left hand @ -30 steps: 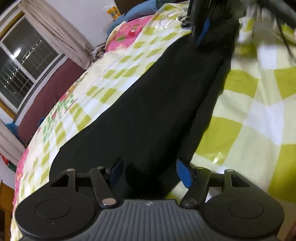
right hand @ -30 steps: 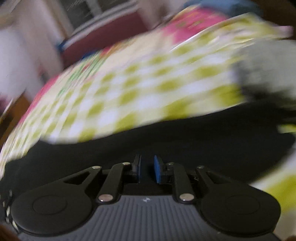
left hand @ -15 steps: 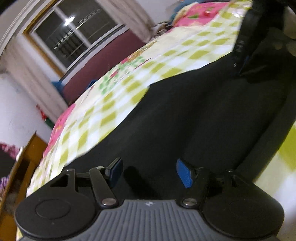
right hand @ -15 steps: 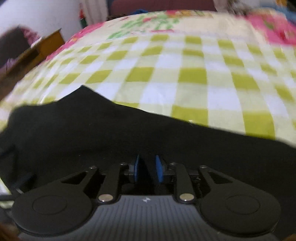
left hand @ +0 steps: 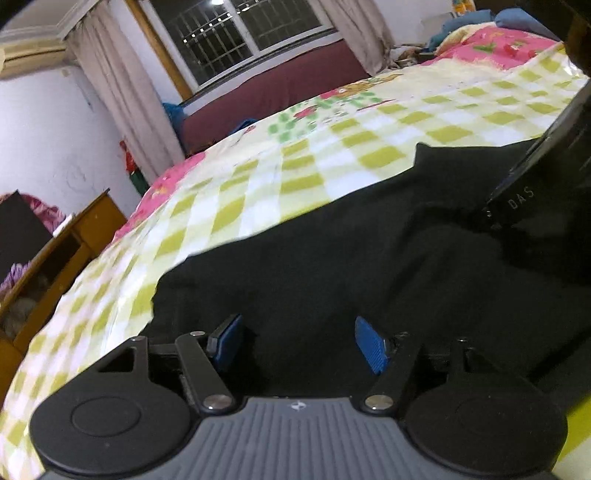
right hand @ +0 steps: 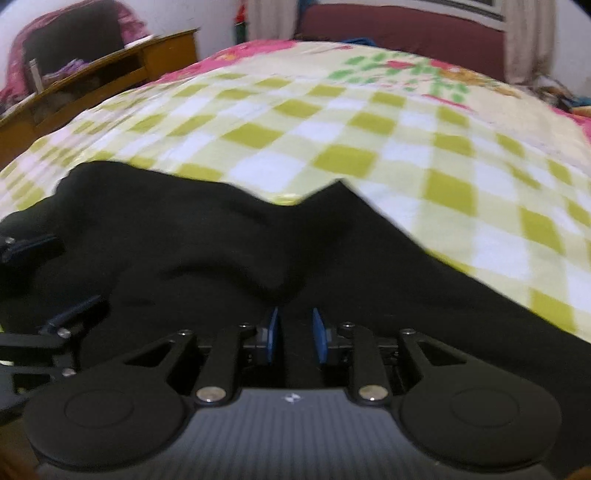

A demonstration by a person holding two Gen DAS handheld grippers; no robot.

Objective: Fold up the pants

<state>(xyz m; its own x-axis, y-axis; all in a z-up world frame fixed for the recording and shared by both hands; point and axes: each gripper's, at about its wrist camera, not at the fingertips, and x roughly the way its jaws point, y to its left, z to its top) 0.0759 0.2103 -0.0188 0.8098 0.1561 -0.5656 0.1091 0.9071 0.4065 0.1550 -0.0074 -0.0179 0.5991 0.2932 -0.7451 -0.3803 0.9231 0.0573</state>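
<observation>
Black pants (left hand: 369, 236) lie spread on a bed with a checked yellow-green and white sheet (left hand: 258, 173). In the left wrist view the cloth fills the lower and right part of the frame, from about 6 o'clock round to 3 o'clock; its far edge runs against the sheet, with a pointed corner toward 2 o'clock.

Left tool (left hand: 297, 341): blue pads wide apart, nothing between them, black cloth just beyond and below. It sits low over the pants; whether it touches them I cannot tell.

Right tool (right hand: 297, 339): blue pads close together with a narrow gap, and black cloth sits in that gap. Whether the pads truly pinch it I cannot tell. A raised fold of cloth humps up just ahead at 12 o'clock.

In the right wrist view the left tool's fingers (right hand: 55, 321) show at 9 o'clock, over the pants. In the left wrist view the body of the right tool (left hand: 546, 162) stands at 2 to 3 o'clock, lettered "DAS".

Beyond the bed: barred window (left hand: 236, 33) at 12 o'clock, beige curtain (left hand: 125, 96) at 11 o'clock, wooden cabinet (left hand: 48, 258) at 9 o'clock.
</observation>
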